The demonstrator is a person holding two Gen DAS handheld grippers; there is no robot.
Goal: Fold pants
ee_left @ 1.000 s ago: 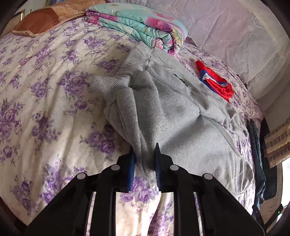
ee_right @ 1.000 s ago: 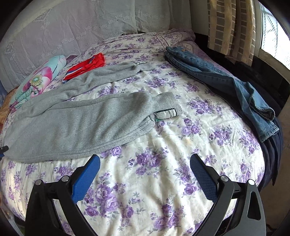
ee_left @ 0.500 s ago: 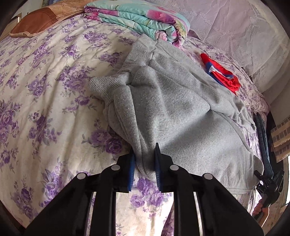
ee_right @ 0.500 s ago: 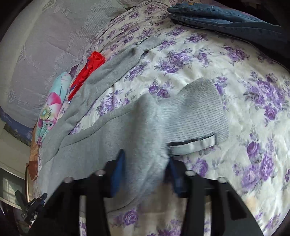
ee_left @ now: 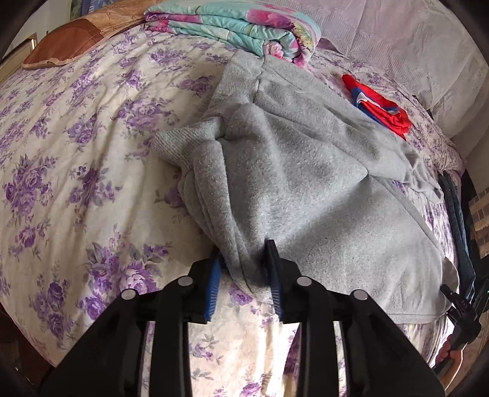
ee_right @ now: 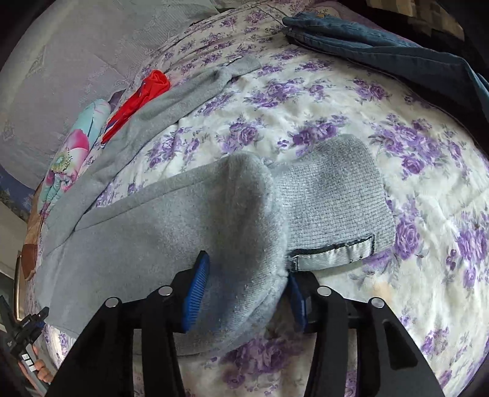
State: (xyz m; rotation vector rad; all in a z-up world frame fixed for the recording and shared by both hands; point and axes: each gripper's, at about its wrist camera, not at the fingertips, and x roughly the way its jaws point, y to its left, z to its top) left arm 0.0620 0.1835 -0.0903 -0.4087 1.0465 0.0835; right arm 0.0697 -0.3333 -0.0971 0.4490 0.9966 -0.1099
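Note:
Grey sweatpants (ee_left: 305,171) lie spread on a bed with a purple-flowered sheet (ee_left: 76,152). My left gripper (ee_left: 243,274) is shut on a bunched fold of the pants at the waist end, with the ribbed waistband (ee_left: 174,143) crumpled just beyond. In the right wrist view, my right gripper (ee_right: 244,281) is closed around the near pant leg (ee_right: 183,220), just left of its ribbed cuff (ee_right: 336,195) with a white label (ee_right: 333,256). The other leg (ee_right: 171,100) runs towards the far side.
A folded floral blanket (ee_left: 244,27) and a brown pillow (ee_left: 70,39) lie at the head of the bed. A red garment (ee_left: 382,107) lies beside the pants. Blue jeans (ee_right: 382,52) drape over the far right edge. The other gripper shows at the frame edge (ee_left: 461,311).
My right gripper has dropped onto the pant leg near the cuff and closed around it. My left gripper has kept its hold and moved slightly, shifting the fabric.

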